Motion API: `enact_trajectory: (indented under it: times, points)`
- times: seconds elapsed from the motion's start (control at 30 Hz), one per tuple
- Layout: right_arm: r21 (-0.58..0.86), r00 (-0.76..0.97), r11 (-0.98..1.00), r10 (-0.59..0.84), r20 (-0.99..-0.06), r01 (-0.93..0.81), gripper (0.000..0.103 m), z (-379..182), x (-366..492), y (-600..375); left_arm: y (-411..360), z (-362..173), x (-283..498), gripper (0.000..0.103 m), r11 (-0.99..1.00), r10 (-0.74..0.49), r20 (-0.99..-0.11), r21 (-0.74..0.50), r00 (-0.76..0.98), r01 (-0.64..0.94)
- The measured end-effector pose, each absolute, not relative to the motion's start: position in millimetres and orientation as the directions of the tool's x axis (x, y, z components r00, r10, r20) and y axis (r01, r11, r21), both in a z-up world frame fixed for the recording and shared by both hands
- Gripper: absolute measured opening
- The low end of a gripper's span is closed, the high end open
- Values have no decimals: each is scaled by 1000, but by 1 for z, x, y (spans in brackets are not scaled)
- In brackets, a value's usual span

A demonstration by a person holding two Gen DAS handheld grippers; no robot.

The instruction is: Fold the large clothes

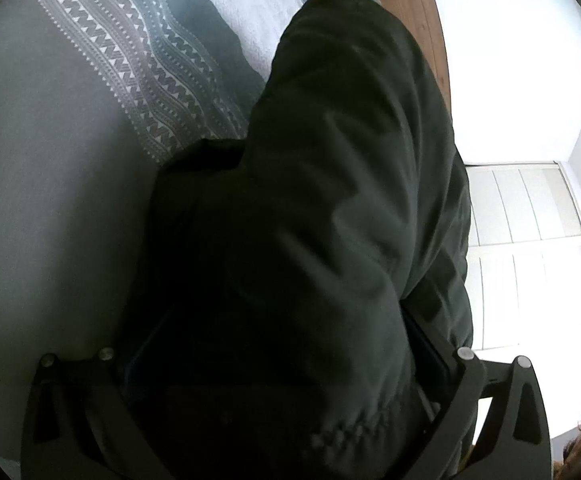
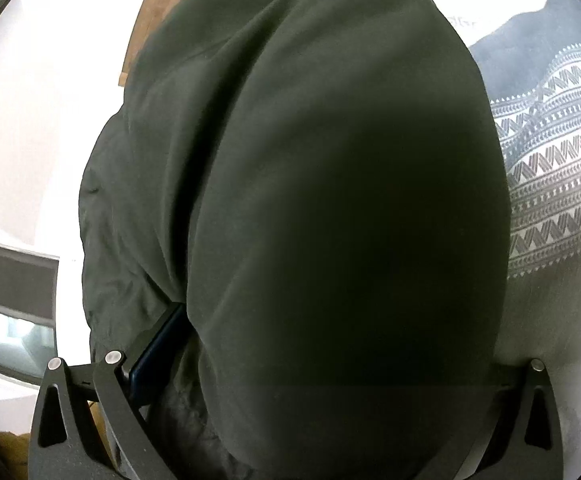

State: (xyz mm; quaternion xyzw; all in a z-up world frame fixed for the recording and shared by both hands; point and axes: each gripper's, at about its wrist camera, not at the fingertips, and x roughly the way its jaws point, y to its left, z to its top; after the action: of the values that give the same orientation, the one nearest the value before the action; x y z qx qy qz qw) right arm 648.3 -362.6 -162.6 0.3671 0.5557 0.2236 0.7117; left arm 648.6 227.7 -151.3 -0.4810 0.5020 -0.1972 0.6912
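A bulky dark green garment (image 1: 330,160) fills the middle of the left wrist view and lies over the bed. My left gripper (image 1: 282,352) has its jaws spread wide, with the cloth bunched between them. Its right finger (image 1: 434,352), with a blue pad, lies along the cloth, and the other finger is buried under it. In the right wrist view the same garment (image 2: 330,160) bulges up between the wide jaws of my right gripper (image 2: 330,352). One blue-padded finger (image 2: 154,344) shows at the cloth's left side; the other is hidden. No pinch shows on either side.
The bed has a grey cover (image 1: 50,200) with a zigzag-patterned band (image 1: 130,80) (image 2: 558,160). A wooden headboard (image 1: 422,8) (image 2: 150,20) stands behind the garment. White panelled doors (image 1: 530,240) are at the right, a dark window (image 2: 14,308) at the left.
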Motion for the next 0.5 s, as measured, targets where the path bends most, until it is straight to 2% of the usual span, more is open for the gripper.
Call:
enact_trajectory:
  times: [0.03, 0.07, 0.1, 0.13, 0.17, 0.2, 0.23, 0.27, 0.33, 0.37, 0.5]
  points:
    - [770, 283, 631, 725, -628, 92, 103, -162, 648, -362, 224, -148, 647, 99, 468, -750, -511, -858, 419, -209]
    - [770, 283, 632, 725, -628, 90, 102, -161, 647, -358, 220, -145, 645, 91, 478, -745, -518, -854, 420, -206]
    - [768, 285, 634, 723, -629, 87, 101, -160, 647, -356, 217, -142, 642, 76, 485, -742, -522, -851, 422, -201]
    - [763, 290, 641, 716, -635, 86, 94, -158, 646, -353, 215, -138, 641, 67, 487, -740, -520, -852, 426, -194]
    - [760, 295, 644, 712, -637, 89, 80, -157, 644, -351, 211, -132, 638, 50, 484, -741, -510, -856, 437, -179]
    - [770, 305, 631, 718, -625, 93, 68, -154, 643, -348, 209, -128, 636, 39, 483, -740, -502, -860, 447, -167]
    - [792, 310, 603, 738, -599, 96, 54, -153, 642, -345, 205, -122, 635, 36, 485, -736, -498, -860, 458, -156]
    - [791, 314, 605, 735, -600, 95, 45, -149, 636, -341, 201, -116, 633, 32, 486, -734, -495, -861, 465, -150]
    - [769, 311, 635, 718, -623, 75, 34, -140, 636, -330, 192, -103, 627, 27, 478, -736, -477, -869, 481, -130]
    - [759, 311, 647, 709, -633, 69, 29, -135, 636, -324, 188, -97, 624, 26, 474, -738, -467, -873, 487, -118]
    - [716, 320, 697, 670, -670, 41, 21, -111, 631, -305, 178, -71, 608, 22, 456, -752, -428, -887, 501, -72]
